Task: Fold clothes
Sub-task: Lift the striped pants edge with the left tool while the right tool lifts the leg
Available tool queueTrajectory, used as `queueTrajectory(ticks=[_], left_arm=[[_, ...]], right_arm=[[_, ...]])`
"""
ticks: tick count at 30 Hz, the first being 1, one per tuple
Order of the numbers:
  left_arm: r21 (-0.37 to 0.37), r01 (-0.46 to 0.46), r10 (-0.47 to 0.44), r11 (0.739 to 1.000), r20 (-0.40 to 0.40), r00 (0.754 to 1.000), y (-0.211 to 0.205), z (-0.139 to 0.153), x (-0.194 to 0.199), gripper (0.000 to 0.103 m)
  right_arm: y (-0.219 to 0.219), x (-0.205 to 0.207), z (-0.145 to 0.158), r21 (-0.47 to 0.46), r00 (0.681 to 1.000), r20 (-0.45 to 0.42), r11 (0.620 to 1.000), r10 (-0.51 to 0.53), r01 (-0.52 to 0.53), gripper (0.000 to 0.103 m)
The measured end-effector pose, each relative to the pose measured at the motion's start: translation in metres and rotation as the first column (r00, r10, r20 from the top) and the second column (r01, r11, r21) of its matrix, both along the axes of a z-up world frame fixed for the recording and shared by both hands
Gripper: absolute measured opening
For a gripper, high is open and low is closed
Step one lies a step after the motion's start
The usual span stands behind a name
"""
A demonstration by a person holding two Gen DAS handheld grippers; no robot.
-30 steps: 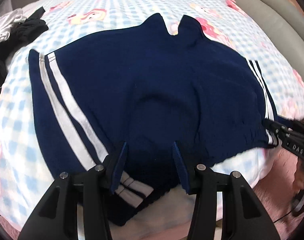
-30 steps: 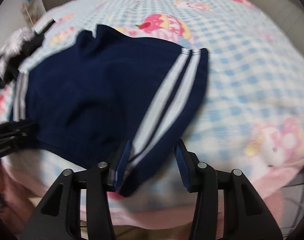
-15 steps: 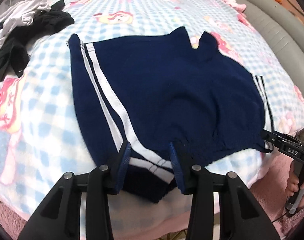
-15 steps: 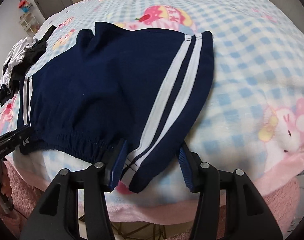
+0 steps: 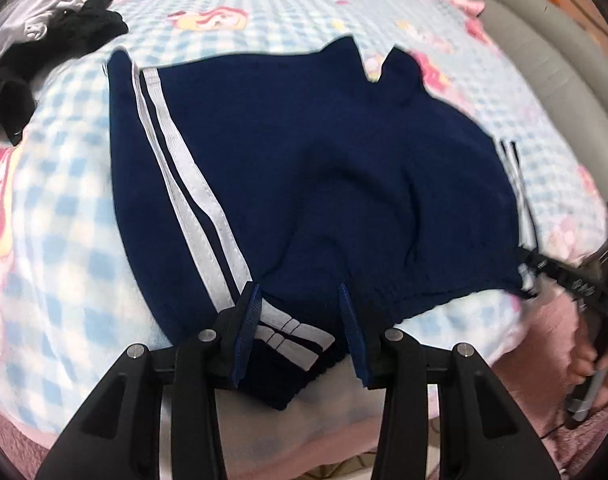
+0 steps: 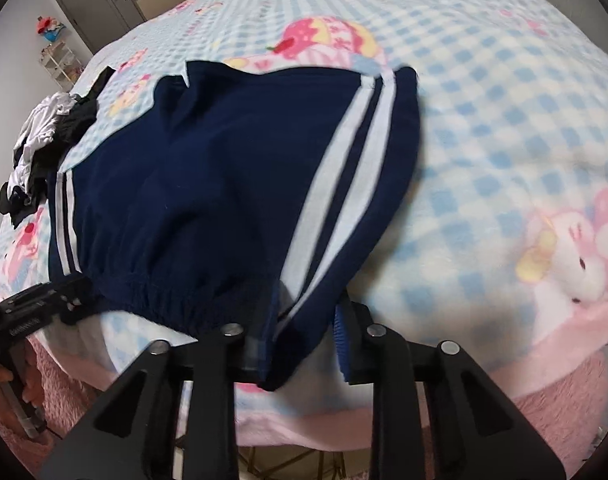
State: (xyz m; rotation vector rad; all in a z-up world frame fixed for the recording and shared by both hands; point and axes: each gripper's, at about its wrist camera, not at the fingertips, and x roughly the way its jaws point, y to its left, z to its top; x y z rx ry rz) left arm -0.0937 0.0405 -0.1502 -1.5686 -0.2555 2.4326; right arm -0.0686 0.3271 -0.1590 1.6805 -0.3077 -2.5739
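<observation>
Now: shorts [image 5: 312,184] flat on bed [image 5: 63,240], unfolded | left tongs [image 5: 299,316] part-open astride waistband corner | right tongs [image 6: 304,320] closing round other corner | folding all left

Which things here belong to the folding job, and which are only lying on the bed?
Job:
- navy shorts, spread flat
- left gripper, one waistband corner between its jaws
- right gripper, jaws closing around the other corner

Lying about:
- heap of black and white clothes, apart from the shorts
- checked blanket, underneath everything
</observation>
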Motion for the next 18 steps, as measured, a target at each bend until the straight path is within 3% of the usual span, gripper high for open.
queueTrajectory(ticks=[1, 5, 7, 10, 14, 18], left_arm=[[-0.007, -0.003, 0.003, 1.0, -0.021, 1.0, -0.001, 0.006, 0.001, 0.042], [-0.076, -0.01, 0.01, 0.997, -0.01, 1.0, -0.005, 0.008, -0.003, 0.042], [-0.055, -0.02, 0.02, 0.998, -0.001, 1.0, -0.011, 0.006, -0.001, 0.042], [-0.014, -0.024, 0.023, 1.0, -0.057, 0.998, -0.014, 0.017, 0.0, 0.042], [0.005, 0.01, -0.009, 1.0, -0.145, 0.989, -0.009, 0.034, -0.014, 0.044], [-0.003, 0.044, -0.044, 0.999, -0.087, 0.995, -0.014, 0.022, -0.029, 0.045]], right_arm=[[0.001, -0.002, -0.003, 0.001, 1.0, 0.007, 1.0, -0.014, 0.014, 0.045], [-0.001, -0.006, -0.005, 0.001, 1.0, 0.016, 1.0, -0.016, 0.016, 0.045], [0.001, 0.0, -0.002, 0.023, 1.0, 0.01, 1.0, -0.007, 0.006, 0.045], [0.009, 0.001, 0.007, 0.0, 0.999, -0.013, 0.999, -0.035, 0.035, 0.045], [0.003, -0.007, 0.031, 0.057, 0.992, -0.121, 0.998, -0.025, 0.032, 0.045], [-0.018, -0.035, 0.027, 0.139, 0.99, -0.118, 0.988, 0.078, -0.061, 0.046]])
